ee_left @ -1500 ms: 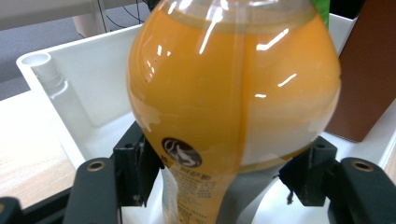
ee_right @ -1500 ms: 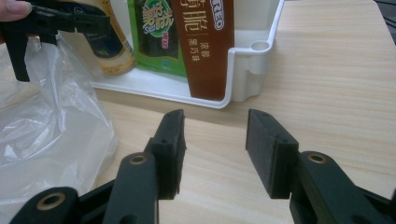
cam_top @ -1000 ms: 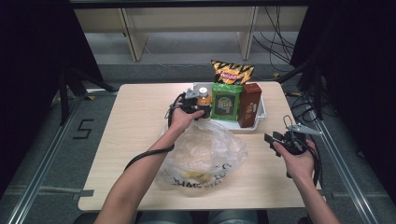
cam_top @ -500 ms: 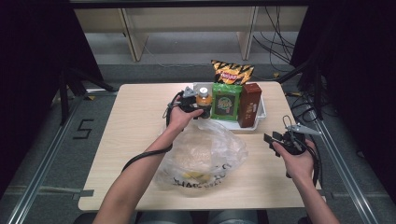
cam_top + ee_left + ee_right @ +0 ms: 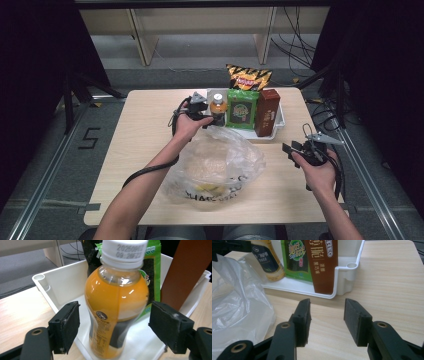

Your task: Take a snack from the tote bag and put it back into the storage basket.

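Note:
An orange juice bottle (image 5: pixel 116 302) with a white cap stands upright in the left end of a white tray (image 5: pixel 60 282). My left gripper (image 5: pixel 117 327) straddles it. Its jaws have just been opening, and both pads (image 5: pixel 66 327) stand clear of the bottle's sides. In the high view the left gripper (image 5: pixel 202 111) sits beside the bottle (image 5: pixel 217 106) at the tray (image 5: pixel 280 120). My right gripper (image 5: pixel 326 320) hovers open and empty over the bare table in front of the tray, and appears at the right in the high view (image 5: pixel 295 149).
A green packet (image 5: pixel 241 109) and a brown box (image 5: pixel 266 112) stand in the tray beside the bottle. A chips bag (image 5: pixel 247 77) leans behind the tray. A crumpled clear plastic bag (image 5: pixel 215 167) with items inside lies between my forearms.
The left hand has lifted slightly at the bottle, which stays upright in the tray. The right hand has kept still.

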`<state>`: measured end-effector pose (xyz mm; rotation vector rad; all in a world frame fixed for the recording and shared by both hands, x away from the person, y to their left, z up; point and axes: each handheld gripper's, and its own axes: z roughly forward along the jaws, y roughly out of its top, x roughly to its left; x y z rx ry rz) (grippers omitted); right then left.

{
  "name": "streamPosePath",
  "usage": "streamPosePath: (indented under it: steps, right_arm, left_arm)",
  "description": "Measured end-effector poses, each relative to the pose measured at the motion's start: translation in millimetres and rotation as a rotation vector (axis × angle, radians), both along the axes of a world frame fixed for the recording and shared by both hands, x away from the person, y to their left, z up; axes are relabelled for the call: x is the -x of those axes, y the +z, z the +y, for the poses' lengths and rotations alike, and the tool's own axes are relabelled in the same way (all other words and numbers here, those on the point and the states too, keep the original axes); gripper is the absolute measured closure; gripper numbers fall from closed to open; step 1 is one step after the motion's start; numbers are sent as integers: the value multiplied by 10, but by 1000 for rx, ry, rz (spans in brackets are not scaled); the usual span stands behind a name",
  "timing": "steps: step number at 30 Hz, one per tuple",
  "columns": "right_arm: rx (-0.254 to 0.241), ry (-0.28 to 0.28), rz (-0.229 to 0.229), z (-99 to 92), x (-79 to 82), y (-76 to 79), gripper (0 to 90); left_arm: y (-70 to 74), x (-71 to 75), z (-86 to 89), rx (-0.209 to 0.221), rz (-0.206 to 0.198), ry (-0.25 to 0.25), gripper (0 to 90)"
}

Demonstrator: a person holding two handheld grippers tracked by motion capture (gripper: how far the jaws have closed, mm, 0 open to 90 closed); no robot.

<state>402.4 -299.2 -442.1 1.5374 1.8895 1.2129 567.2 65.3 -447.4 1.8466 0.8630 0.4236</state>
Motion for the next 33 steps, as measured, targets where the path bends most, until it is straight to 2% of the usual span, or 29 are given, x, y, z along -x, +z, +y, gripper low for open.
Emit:
streamPosePath:
  steps: [2, 4, 8, 9, 19, 24, 29, 31, 32, 33]
  right_arm:
    - [0, -1, 1, -1, 2, 1, 571]
    - [3, -2, 1, -4, 1, -2, 571]
    - [10, 8, -3, -9, 1, -4, 570]
    - [6, -5, 15, -1, 13, 12, 570]
    - [-3, -1, 2, 3, 3, 1, 570]
    - [10, 2, -3, -8, 0, -6, 570]
    - [4, -6, 16, -3, 16, 14, 569]
    - [6, 1, 4, -13, 9, 6, 569]
    - [31, 11, -16, -34, -5, -1, 568]
    - [28, 11, -17, -33, -5, -2, 568]
  left_arm:
    - [25, 31, 14, -8, 9, 4, 238]
    - [35, 53, 26, 12, 8, 2, 235]
    - [81, 98, 62, 25, 5, 15, 228]
    - [89, 103, 71, 22, 4, 12, 228]
    - [245, 238, 148, 9, 6, 27, 232]
    - [305, 298, 190, 0, -2, 26, 234]
    - [329, 384, 256, 7, -1, 19, 235]
    - [334, 425, 301, 27, 4, 9, 238]
    - [335, 448, 326, 23, 1, 6, 239]
    - [341, 481, 359, 15, -2, 9, 240]
